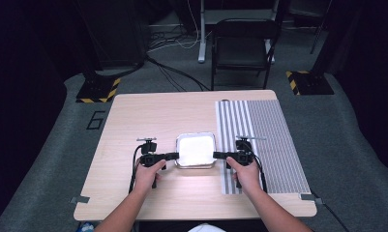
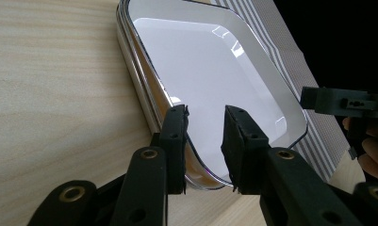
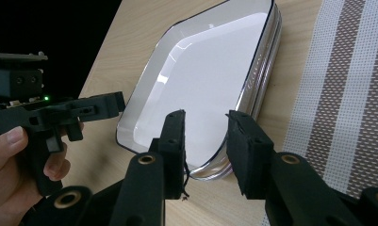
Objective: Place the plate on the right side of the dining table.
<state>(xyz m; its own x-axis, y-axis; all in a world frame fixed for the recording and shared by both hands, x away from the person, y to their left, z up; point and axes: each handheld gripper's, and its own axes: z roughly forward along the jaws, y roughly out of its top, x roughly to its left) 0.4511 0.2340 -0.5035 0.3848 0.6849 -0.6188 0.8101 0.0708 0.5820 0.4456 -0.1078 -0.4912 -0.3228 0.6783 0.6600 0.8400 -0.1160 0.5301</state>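
At the centre of the high view, a square white tray (image 1: 195,150) with a shiny metal rim lies on the light wooden table (image 1: 133,121), its right edge just beside the striped grey mat (image 1: 269,140) that covers the table's right part. The left gripper (image 1: 171,156) meets the tray's left rim and the right gripper (image 1: 219,155) meets its right rim, each held in one of the person's hands coming up from the bottom of the frame. In the left gripper view, the two black jaws stand on either side of the tray's (image 2: 215,70) near rim, closed on it. In the right gripper view, the jaws likewise straddle the tray's (image 3: 210,70) rim at lower centre; whether they press it cannot be told.
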